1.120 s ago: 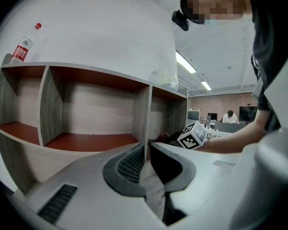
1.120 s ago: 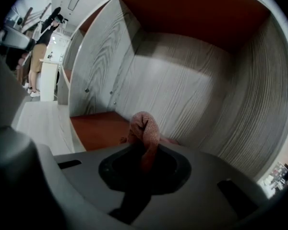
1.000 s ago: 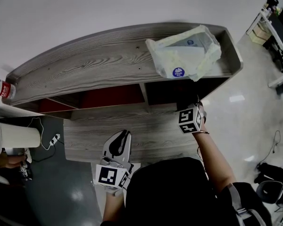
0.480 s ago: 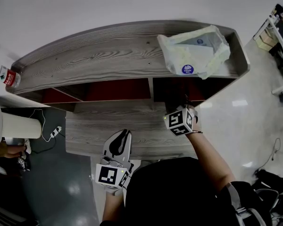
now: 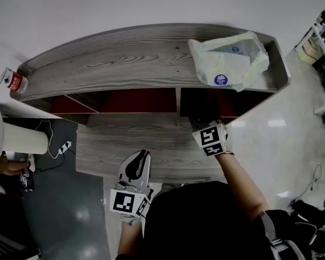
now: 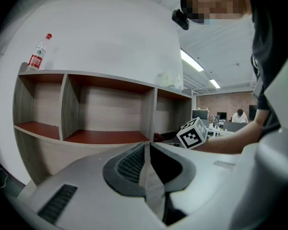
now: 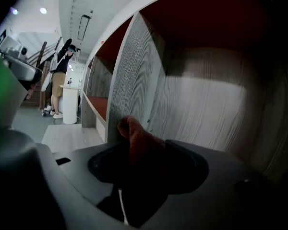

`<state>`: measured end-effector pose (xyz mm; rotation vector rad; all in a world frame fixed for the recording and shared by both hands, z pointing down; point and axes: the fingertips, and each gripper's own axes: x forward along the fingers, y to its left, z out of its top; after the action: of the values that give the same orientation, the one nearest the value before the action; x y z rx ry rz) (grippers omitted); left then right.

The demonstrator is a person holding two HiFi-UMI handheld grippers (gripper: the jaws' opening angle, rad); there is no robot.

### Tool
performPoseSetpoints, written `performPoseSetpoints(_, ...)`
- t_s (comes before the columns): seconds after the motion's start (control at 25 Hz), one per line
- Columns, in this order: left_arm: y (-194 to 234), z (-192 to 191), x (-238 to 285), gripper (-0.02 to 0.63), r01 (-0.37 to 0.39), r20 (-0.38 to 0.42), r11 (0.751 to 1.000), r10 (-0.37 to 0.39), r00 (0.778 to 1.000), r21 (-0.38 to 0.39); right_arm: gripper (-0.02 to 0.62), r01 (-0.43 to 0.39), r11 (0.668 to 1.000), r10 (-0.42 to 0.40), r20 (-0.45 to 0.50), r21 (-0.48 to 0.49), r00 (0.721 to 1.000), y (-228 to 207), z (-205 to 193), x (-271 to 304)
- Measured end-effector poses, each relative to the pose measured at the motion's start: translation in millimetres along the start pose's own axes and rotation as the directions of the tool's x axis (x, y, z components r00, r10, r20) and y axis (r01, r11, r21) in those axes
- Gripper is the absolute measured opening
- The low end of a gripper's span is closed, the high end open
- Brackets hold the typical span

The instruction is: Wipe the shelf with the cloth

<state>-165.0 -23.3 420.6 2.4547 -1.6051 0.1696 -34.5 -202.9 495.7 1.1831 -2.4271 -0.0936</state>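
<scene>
The grey wood shelf [image 5: 124,64] has dark red compartments. My right gripper [image 5: 208,124] reaches into the right compartment [image 7: 216,109], and its marker cube [image 5: 211,140] shows at the opening. A dark reddish cloth [image 7: 137,140] lies bunched between its jaws. Those jaws have just been opening and stand apart around the cloth, no longer clamping it. My left gripper [image 5: 139,157] hangs in front of the lower board [image 5: 151,142]. Its jaws meet with nothing between them [image 6: 146,150].
A pale plastic bag [image 5: 230,61] lies on the shelf top at the right. A small bottle [image 5: 13,82] stands at the top's left end. A white cylinder [image 5: 16,140] and a power strip [image 5: 62,148] are at the lower left. People stand in the background.
My right gripper has shifted a little to the left at the mouth of the right compartment. The left gripper has kept its place.
</scene>
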Motion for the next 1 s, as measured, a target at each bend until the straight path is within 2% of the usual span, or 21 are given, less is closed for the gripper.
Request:
performPoseSetpoints(0.12,0,-1,0,0.043,-0.001,0.002,1.0,0.001,1.0,-0.002,0.241,0.054,0.998,-0.055,-0.014,-0.026,0.998,-11,-2,-5)
performPoseSetpoints(0.28,-2,-1,1,0.043,0.005,0.002,1.0,-0.005,1.0,-0.004,0.273,0.072,0.996,-0.069,-0.072,0.043,0.995,-23,-13,-5)
performPoseSetpoints(0.4,-4,-1,1,0.043,0.011,0.001,1.0,-0.011,1.0,-0.003,0.27,0.059,0.992,-0.047,-0.109,0.112,0.993,-25,-21,-3)
performPoseSetpoints(0.52,-3,-1,0,0.043,0.011,0.001,1.0,-0.011,1.0,-0.003,0.222,0.033,0.989,-0.012,-0.145,0.141,0.989,-21,-24,0)
performPoseSetpoints(0.68,-2,-3,-2,0.043,0.006,-0.002,1.0,-0.006,1.0,-0.005,0.095,0.006,0.994,0.012,-0.17,0.105,0.985,-5,-19,6)
performPoseSetpoints(0.8,-3,-3,-4,0.043,0.006,0.0,1.0,-0.006,1.0,-0.006,0.072,0.015,0.994,0.003,-0.16,0.109,0.987,1,-16,8)
performPoseSetpoints(1.0,-2,-5,-7,0.043,0.0,-0.001,1.0,0.0,1.0,-0.008,0.058,-0.012,0.98,0.042,-0.147,0.199,0.988,15,-8,12)
